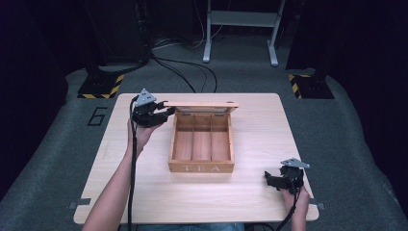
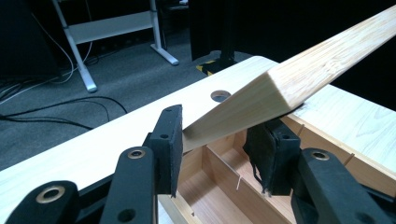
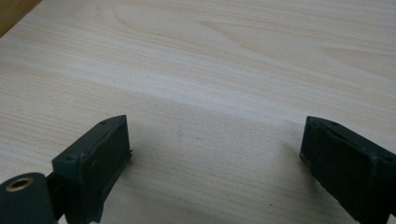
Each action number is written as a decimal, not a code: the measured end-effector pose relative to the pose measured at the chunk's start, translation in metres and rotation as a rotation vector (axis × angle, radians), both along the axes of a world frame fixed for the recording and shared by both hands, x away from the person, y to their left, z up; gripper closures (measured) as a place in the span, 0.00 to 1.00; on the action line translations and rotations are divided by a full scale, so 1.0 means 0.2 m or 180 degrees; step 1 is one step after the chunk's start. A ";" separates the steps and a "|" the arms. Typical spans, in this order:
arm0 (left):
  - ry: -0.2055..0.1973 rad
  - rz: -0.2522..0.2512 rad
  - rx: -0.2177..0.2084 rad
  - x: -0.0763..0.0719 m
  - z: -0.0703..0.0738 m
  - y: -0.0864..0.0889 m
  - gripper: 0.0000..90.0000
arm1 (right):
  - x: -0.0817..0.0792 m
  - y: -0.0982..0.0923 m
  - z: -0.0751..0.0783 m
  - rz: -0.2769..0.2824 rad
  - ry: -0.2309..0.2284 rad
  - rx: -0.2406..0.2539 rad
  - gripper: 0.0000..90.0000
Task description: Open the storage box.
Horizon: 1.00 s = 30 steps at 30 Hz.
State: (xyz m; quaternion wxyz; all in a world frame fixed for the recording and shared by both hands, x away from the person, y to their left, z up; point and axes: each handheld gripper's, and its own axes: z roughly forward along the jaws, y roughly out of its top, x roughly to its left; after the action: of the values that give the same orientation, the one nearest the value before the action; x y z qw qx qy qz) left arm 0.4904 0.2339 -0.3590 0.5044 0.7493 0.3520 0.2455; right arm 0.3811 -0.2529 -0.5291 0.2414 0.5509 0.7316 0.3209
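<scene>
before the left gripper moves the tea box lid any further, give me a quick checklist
1. Left gripper clamped on the lid corner: ok.
2. Lid raised, tea box open: ok.
3. Three compartments free of objects: ok, none visible in the high view.
4. Right gripper apart from the box, jaws open over bare table: ok.
5. Hinges sound: cannot tell.
6. Box braced against sliding: not ok, nothing holds it.
</scene>
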 end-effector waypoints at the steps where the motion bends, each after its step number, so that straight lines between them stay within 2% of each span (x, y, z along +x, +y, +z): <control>1: 0.0015 -0.0016 0.0020 0.00 0.00 0.00 0.63 | 0.00 0.00 0.00 0.0000 0.0000 0.0001 0.09; 15: -0.0023 -0.0019 0.0059 -0.06 -0.04 0.00 0.62 | 0.00 0.00 0.00 -0.0022 -0.0001 0.0009 0.09; 30: -0.0087 0.0020 0.0148 -0.17 -0.14 -0.01 0.62 | 0.00 0.00 0.00 -0.0023 0.0000 0.0010 0.09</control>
State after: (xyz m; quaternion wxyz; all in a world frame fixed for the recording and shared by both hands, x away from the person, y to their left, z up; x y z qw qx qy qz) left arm 0.4572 0.2323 -0.3878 0.4909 0.7563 0.3416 0.2653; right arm 0.3810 -0.2524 -0.5292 0.2417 0.5539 0.7290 0.3213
